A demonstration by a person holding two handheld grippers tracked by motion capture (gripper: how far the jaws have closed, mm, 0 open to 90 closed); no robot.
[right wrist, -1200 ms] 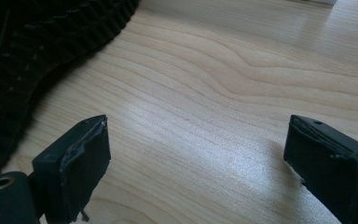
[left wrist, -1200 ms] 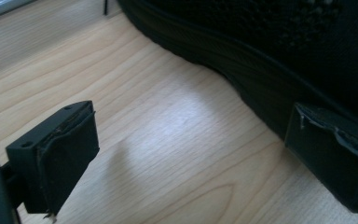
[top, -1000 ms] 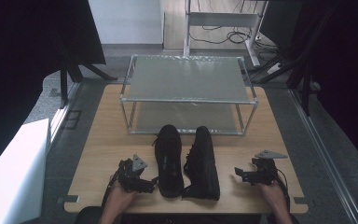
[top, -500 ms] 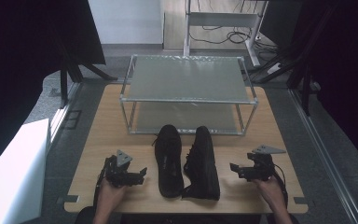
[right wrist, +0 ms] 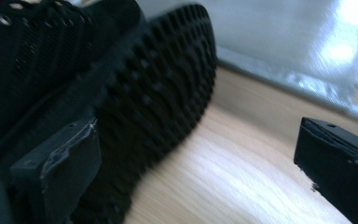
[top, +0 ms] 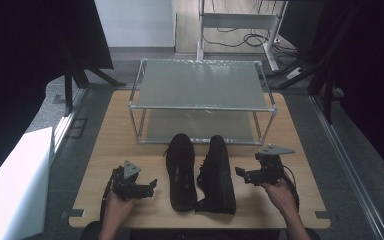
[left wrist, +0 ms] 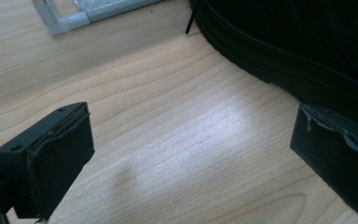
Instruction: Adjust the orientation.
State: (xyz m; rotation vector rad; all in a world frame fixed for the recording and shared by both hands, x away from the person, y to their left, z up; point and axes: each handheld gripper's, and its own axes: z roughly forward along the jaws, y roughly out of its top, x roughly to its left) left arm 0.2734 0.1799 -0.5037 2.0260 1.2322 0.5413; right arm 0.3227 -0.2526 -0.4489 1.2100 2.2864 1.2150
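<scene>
Two black shoes lie side by side at the table's middle. The left shoe stands upright; the right shoe is tipped onto its side, and its knobbed sole faces the right gripper. My left gripper rests open on the table just left of the left shoe, with bare wood between its jaws. My right gripper hovers open beside the right shoe; its jaws have just been opening wider and grip nothing.
A two-level metal rack with frosted shelves stands behind the shoes; its corner and lower shelf are near the grippers. Bare wood lies on both outer sides of the shoes. The table's front edge is close to the hands.
The left gripper drew a little to the left, away from the left shoe, then kept still. The right gripper rose and shifted slightly toward the right shoe.
</scene>
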